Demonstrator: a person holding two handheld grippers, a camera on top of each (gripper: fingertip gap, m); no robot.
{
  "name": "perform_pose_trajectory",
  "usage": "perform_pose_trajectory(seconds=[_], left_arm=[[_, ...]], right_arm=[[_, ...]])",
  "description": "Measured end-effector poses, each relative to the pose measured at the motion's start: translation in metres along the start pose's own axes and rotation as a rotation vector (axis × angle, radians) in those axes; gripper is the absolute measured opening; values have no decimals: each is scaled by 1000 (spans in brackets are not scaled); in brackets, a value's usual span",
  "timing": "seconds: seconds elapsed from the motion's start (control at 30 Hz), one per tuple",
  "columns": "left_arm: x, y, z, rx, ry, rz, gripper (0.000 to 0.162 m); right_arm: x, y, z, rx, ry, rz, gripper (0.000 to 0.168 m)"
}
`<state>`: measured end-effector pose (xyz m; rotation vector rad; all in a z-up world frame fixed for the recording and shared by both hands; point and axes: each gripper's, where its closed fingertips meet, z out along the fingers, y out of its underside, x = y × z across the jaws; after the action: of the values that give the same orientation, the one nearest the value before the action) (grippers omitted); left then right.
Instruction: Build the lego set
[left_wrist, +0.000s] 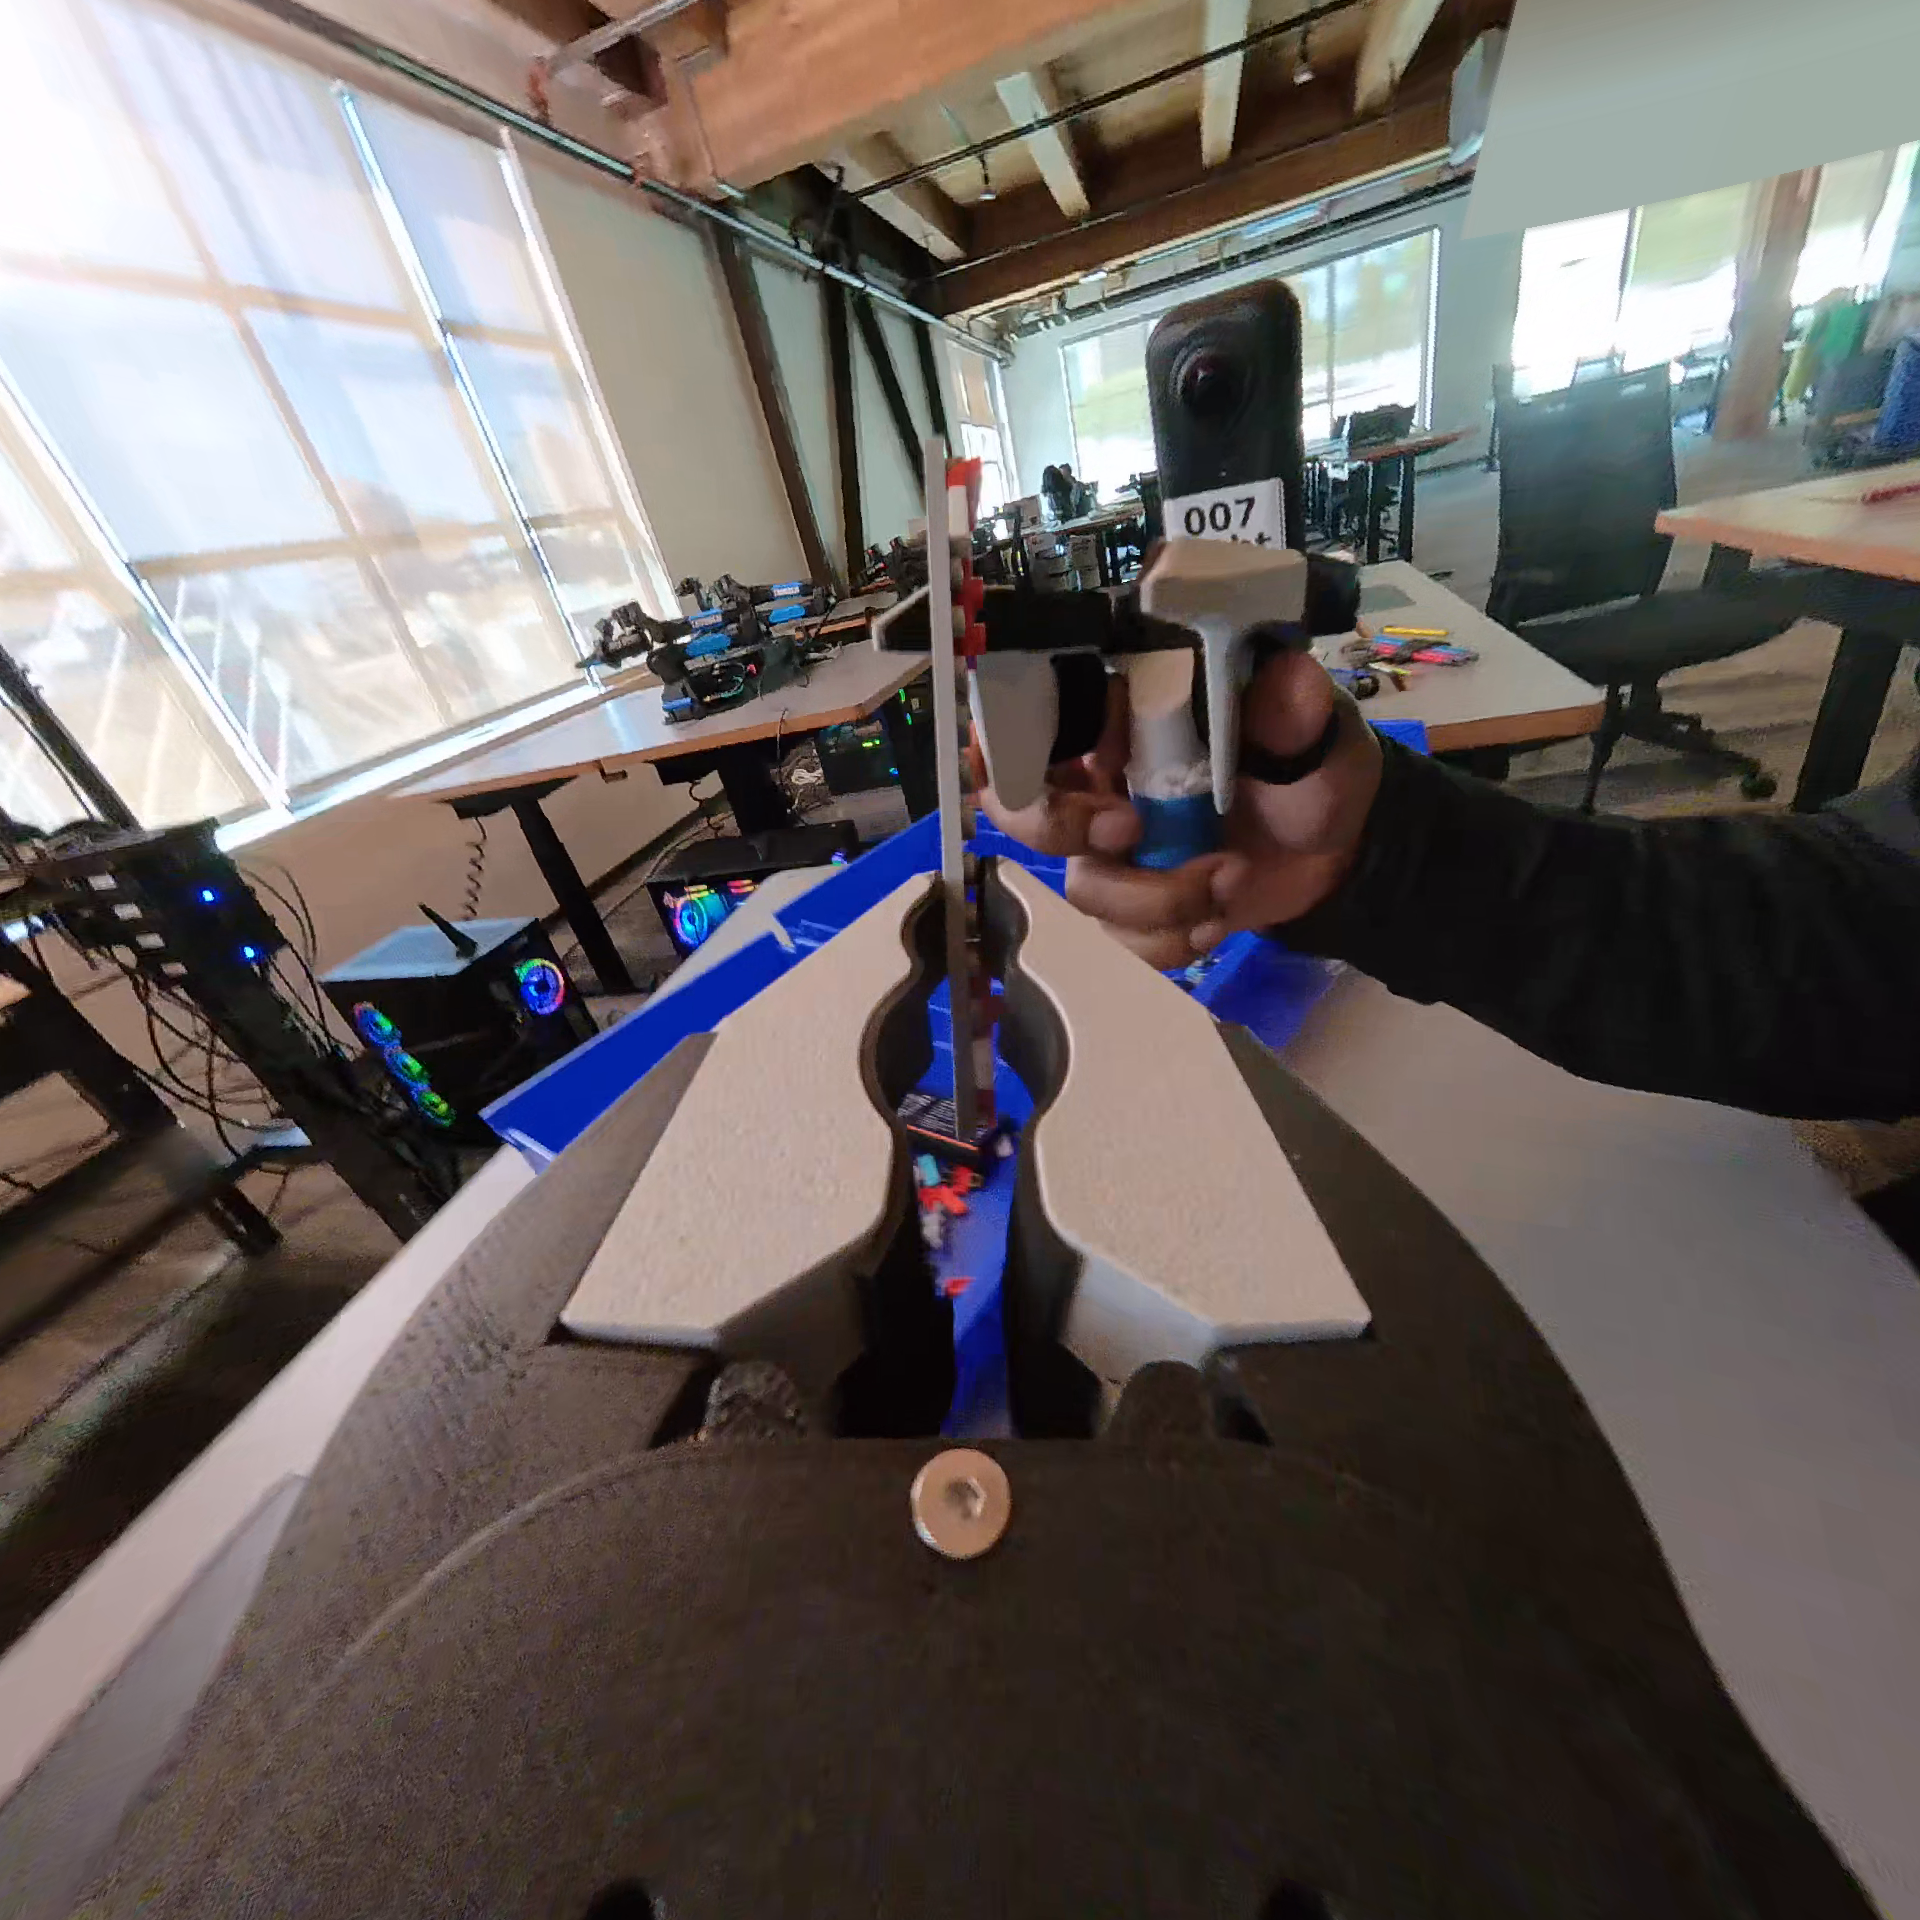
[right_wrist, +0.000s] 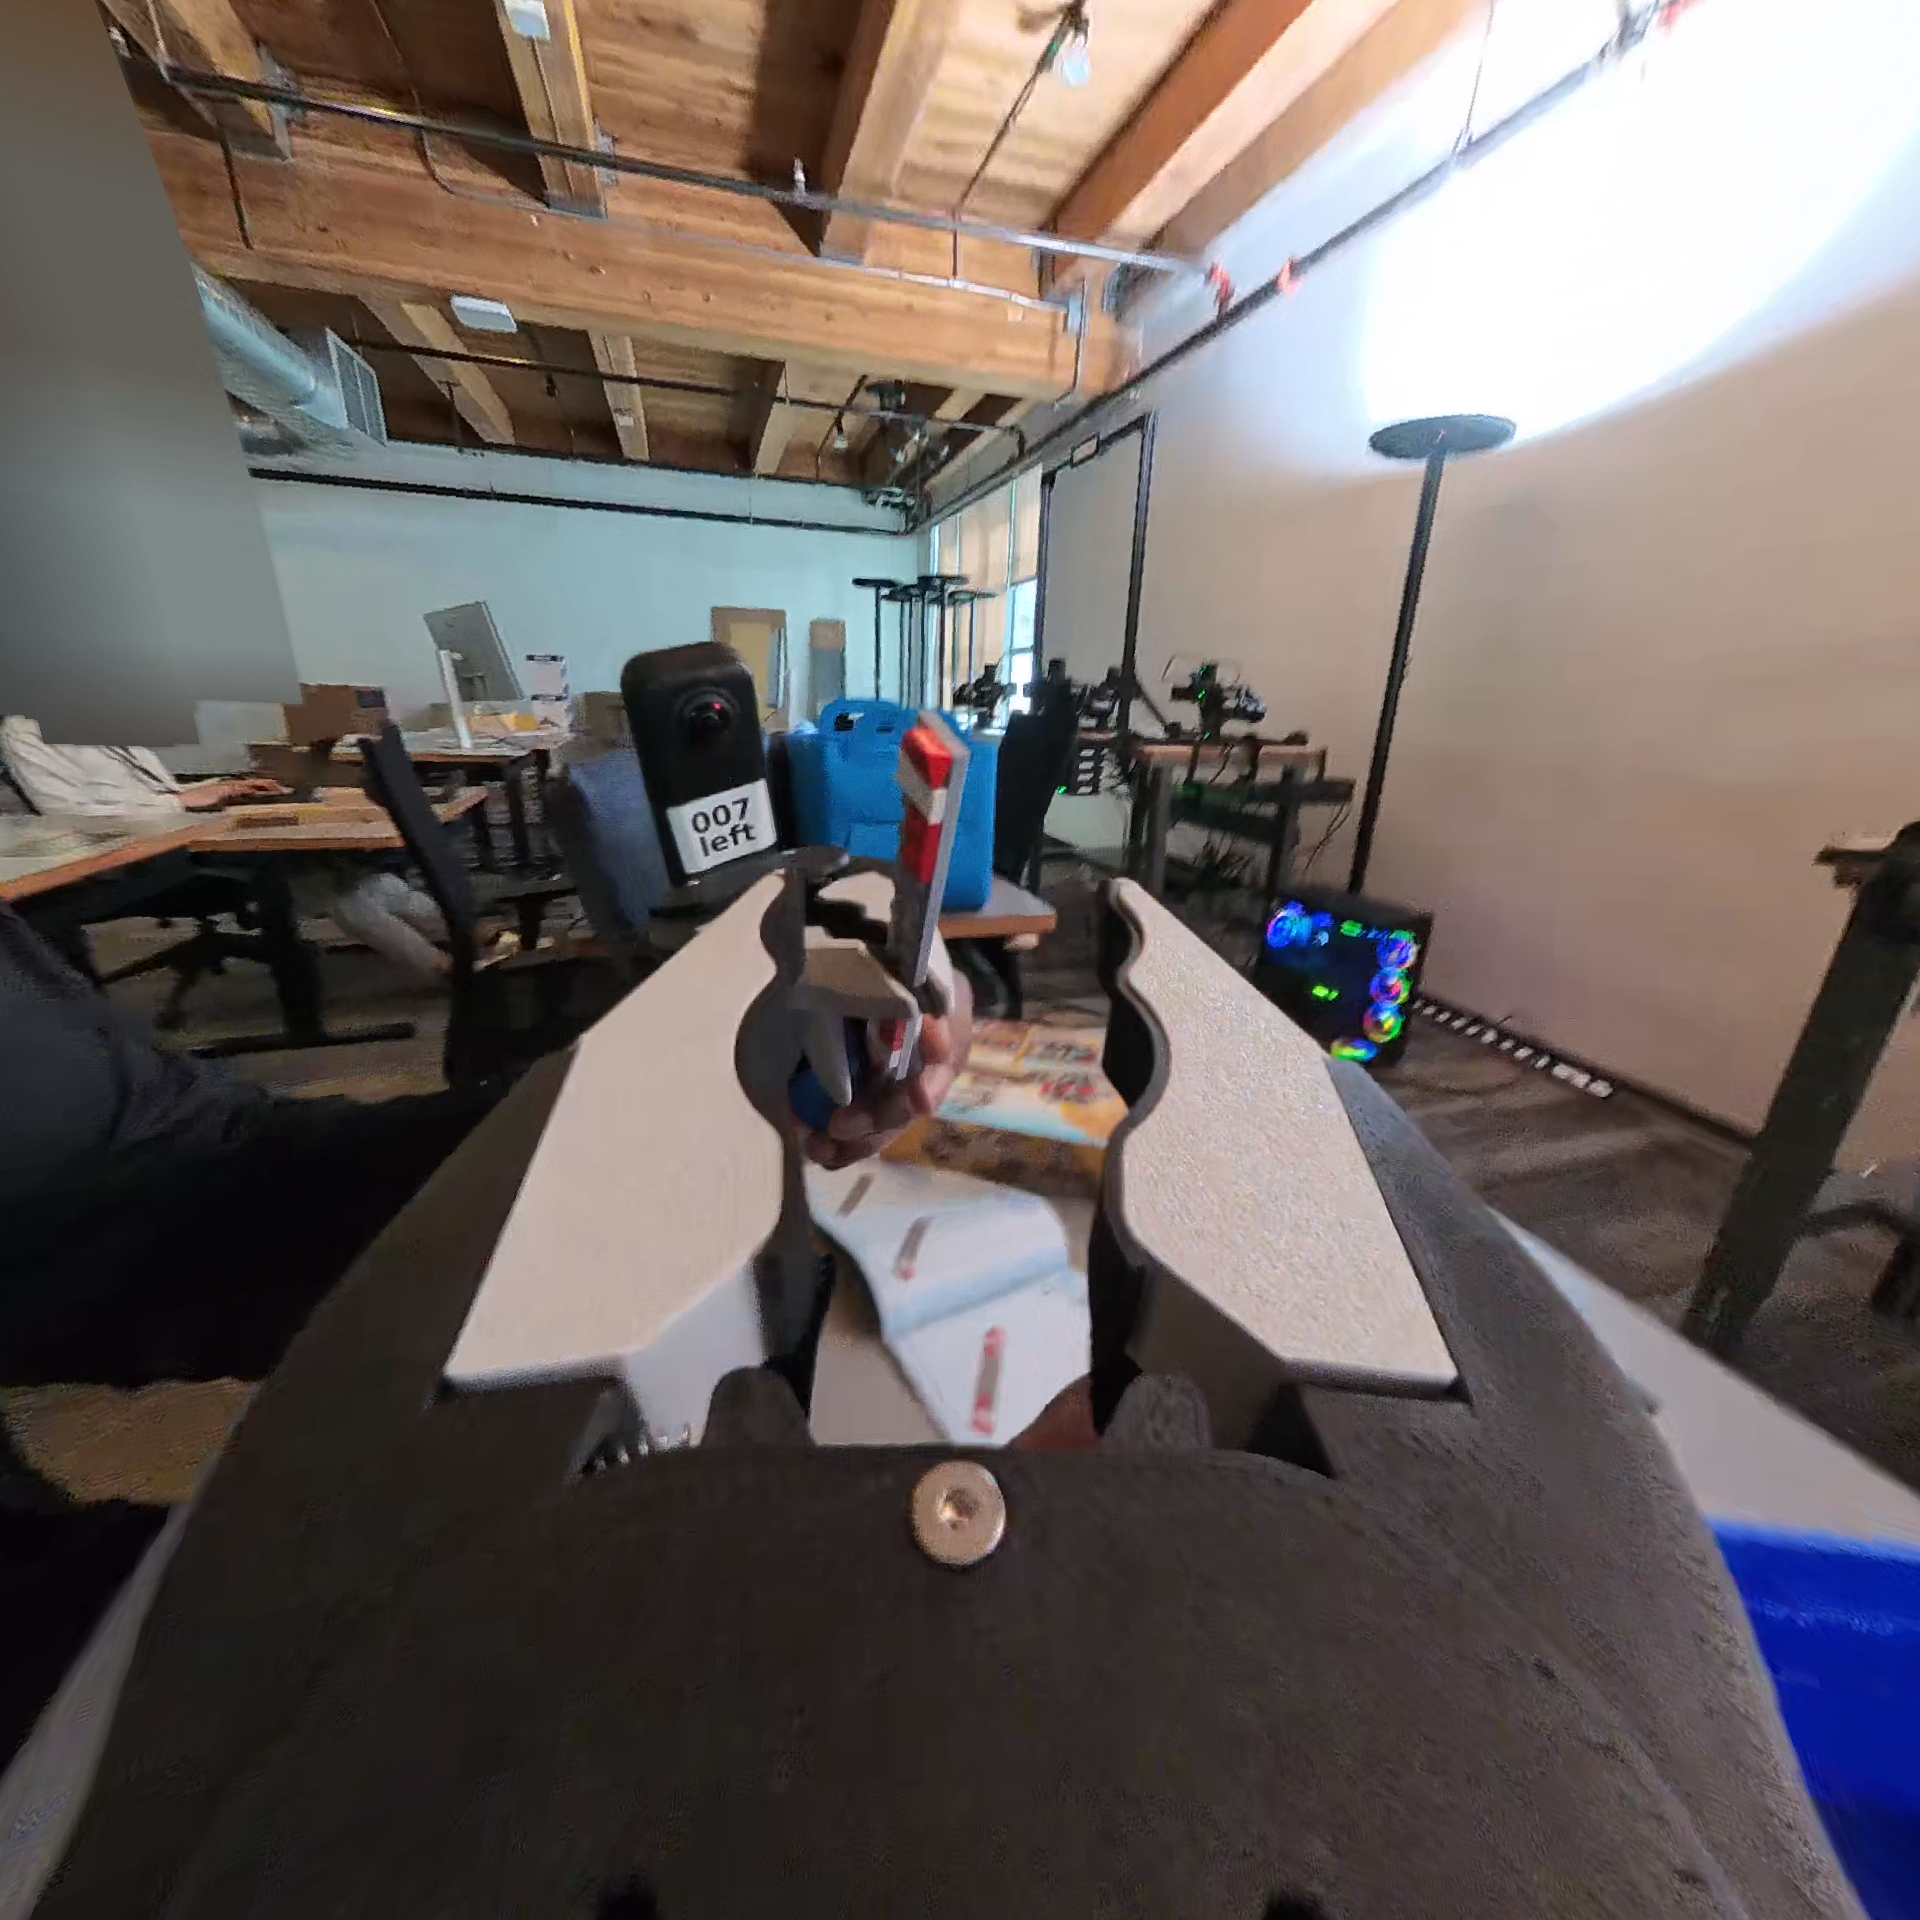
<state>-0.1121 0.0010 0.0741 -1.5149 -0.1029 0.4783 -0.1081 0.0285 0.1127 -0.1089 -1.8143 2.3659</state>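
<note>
My left gripper (left_wrist: 964, 894) is shut on a thin grey lego plate (left_wrist: 948, 675) and holds it upright and edge-on, with red and white bricks on its right face. The same assembly (right_wrist: 928, 821) shows in the right wrist view, held up by the left gripper (right_wrist: 904, 940). My right gripper (right_wrist: 951, 894) is open and empty, with its jaws wide apart and aimed at the plate. In the left wrist view the right gripper (left_wrist: 971, 675) is level with the plate's upper half, fingertips close to it. I cannot tell whether they touch.
A blue bin (left_wrist: 582, 1081) with loose small bricks (left_wrist: 940, 1195) sits on the white table (left_wrist: 1558, 1195) below the left gripper. An open instruction booklet (right_wrist: 956, 1278) and the lego box (right_wrist: 1018, 1122) lie under the right gripper. A hand (left_wrist: 1195, 831) grips the right handle. The grippers' ends are close to 5 cm from one another.
</note>
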Motion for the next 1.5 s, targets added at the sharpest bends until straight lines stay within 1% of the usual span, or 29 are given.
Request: perform_pose_trajectory(seconds=[0.13, 0.23, 0.33, 0.4, 0.53, 0.6, 0.67, 0.77, 0.87, 0.97, 1.03, 1.13, 1.27, 1.4, 1.5], left_arm=[[-31, -4, 1, 12, 18, 26, 5], [-46, -2, -2, 48, 19, -14, 5], [-55, -4, -2, 69, 41, -62, 4], [-55, -7, -4, 64, 41, -63, 5], [-51, -4, -9, -3, 16, -21, 4], [-46, -8, -10, -15, 23, -34, 4], [-45, -9, -9, -56, 3, -75, 4], [-41, -8, -7, -115, -26, -97, 4], [-33, -12, -6, -115, -8, -109, 4], [-29, -14, -8, -104, 4, -116, 4], [-28, -15, -10, -95, 15, -140, 4], [-31, -17, -12, -106, -8, -168, 4], [-35, -17, -12, -134, -56, -179, 4], [-34, -12, -9, -148, -47, -179, 4], [-28, -13, -7, -125, 0, -188, 4]], right_arm=[[26, -18, 14, 64, 44, -124, 46], [37, -21, 26, 129, 42, -126, 41], [46, -15, 42, 116, 43, -130, 39], [45, -16, 47, 121, 41, -130, 39], [32, -28, 46, 161, 19, -125, 36], [28, -34, 42, 158, 36, -174, 31], [28, -38, 38, 139, 76, -248, 22], [33, -37, 35, 87, 117, -293, 19], [35, -39, 33, 91, 121, -281, 19], [29, -42, 35, 128, 60, -226, 19], [26, -37, 40, 115, 40, -214, 18], [32, -30, 42, 67, 87, -294, 12], [35, -35, 39, 36, 170, -398, 13], [35, -40, 38, 70, 135, -332, 15], [34, -49, 33, 140, 59, -180, 19]])
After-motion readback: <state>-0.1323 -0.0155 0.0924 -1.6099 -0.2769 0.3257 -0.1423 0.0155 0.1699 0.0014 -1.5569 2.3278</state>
